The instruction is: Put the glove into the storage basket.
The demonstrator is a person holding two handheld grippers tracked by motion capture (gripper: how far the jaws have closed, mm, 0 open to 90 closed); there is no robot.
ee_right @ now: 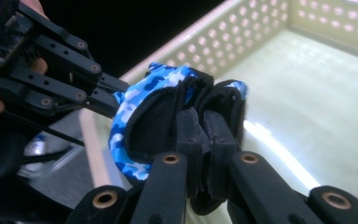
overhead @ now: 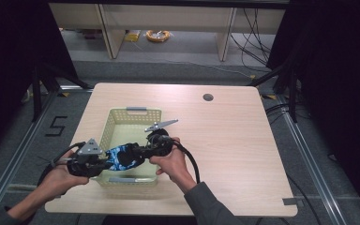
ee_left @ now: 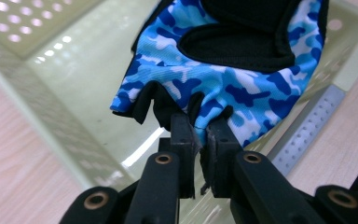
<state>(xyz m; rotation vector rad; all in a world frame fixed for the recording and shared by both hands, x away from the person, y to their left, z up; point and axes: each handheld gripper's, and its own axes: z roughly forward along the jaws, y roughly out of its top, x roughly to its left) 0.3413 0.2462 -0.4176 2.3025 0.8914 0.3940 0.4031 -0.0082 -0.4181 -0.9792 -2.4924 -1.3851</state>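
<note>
A blue camouflage glove [overhead: 120, 157] with black padding hangs stretched between both grippers, over the near part of the pale yellow basket [overhead: 110, 121]. My left gripper [overhead: 104, 165] is shut on the finger end of the glove [ee_left: 223, 84], its jaws pinching the cloth edge. My right gripper [overhead: 138, 152] is shut on the black cuff end of the glove [ee_right: 163, 116]. In the right gripper view the left gripper [ee_right: 109, 95] reaches in from the upper left and holds the glove's far edge.
The basket's floor [ee_right: 298, 93] is bare, and its perforated walls [ee_left: 32, 28] rise around it. It has grey handles at the far [overhead: 136, 109] and near [overhead: 122, 179] ends. A round cable hole [overhead: 208, 97] sits at the table's back right.
</note>
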